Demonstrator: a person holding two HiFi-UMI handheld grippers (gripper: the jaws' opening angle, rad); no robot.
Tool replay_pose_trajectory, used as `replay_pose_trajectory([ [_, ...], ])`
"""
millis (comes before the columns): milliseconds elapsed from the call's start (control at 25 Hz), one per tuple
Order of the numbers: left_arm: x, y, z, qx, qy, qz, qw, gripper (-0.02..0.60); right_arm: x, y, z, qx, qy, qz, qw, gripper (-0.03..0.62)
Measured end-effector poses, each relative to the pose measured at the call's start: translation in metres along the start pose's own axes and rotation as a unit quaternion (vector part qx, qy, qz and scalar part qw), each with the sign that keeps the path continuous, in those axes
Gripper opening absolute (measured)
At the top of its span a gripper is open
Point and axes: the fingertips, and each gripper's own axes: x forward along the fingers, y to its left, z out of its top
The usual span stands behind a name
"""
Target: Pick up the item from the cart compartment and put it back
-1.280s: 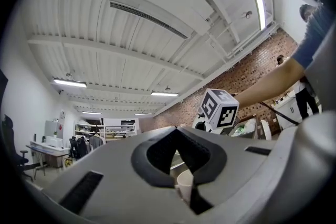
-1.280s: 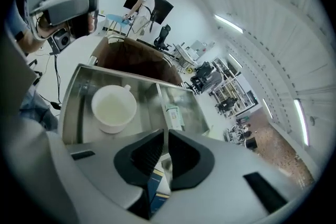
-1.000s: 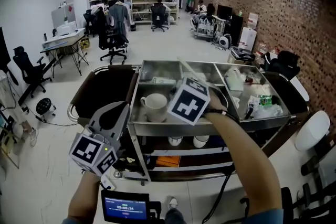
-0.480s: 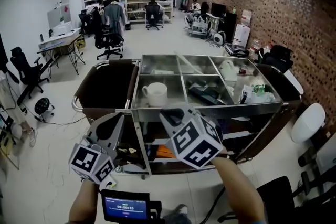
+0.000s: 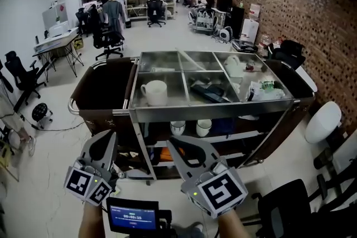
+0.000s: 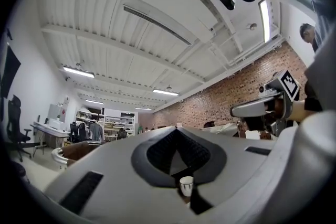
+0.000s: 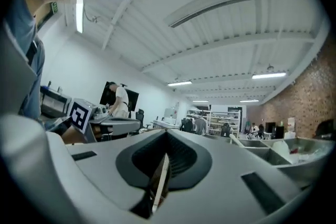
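The metal cart (image 5: pixel 212 111) stands ahead with its top split into several compartments. A white mug (image 5: pixel 154 92) sits in the front left one and a flat black item (image 5: pixel 207 92) lies in the front middle one. Bags and white packages (image 5: pixel 262 90) fill the right ones. Both grippers hang low in front of the cart, apart from it and empty. My left gripper (image 5: pixel 106 137) is shut, with its jaws together in its own view (image 6: pixel 176 134). My right gripper (image 5: pixel 174 144) is shut as well (image 7: pixel 167 136), and it also shows from the side in the left gripper view (image 6: pixel 257 108).
Two white cups (image 5: pixel 178 127) (image 5: pixel 203 127) stand on the cart's lower shelf. A small screen (image 5: pixel 133 216) hangs below my hands. A black chair (image 5: pixel 284 209) and a white stool (image 5: pixel 322 122) stand at the right, with office chairs (image 5: pixel 106 42) and desks beyond.
My right gripper has drawn back from over the cart's middle compartment and come down near me, empty. The left gripper sank a little. The view moved back from the cart.
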Motion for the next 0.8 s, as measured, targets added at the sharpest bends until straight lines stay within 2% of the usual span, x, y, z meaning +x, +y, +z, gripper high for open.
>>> replay_pose_trajectory([
  [120, 0.001, -0.01, -0.006, 0.0, 0.016, -0.014, 0.9998, 0.012, -0.011, -0.013, -0.005, 0.039, -0.038, -0.019, 0.998, 0.0],
  [280, -0.001, -0.016, -0.009, 0.006, 0.022, -0.018, 0.9996, 0.012, -0.016, -0.017, -0.009, 0.081, -0.059, -0.01, 0.995, 0.0],
  [800, 0.003, -0.025, -0.012, 0.008, 0.031, -0.019, 0.9993, 0.012, -0.016, -0.018, -0.019, 0.057, -0.053, -0.008, 0.997, 0.0],
])
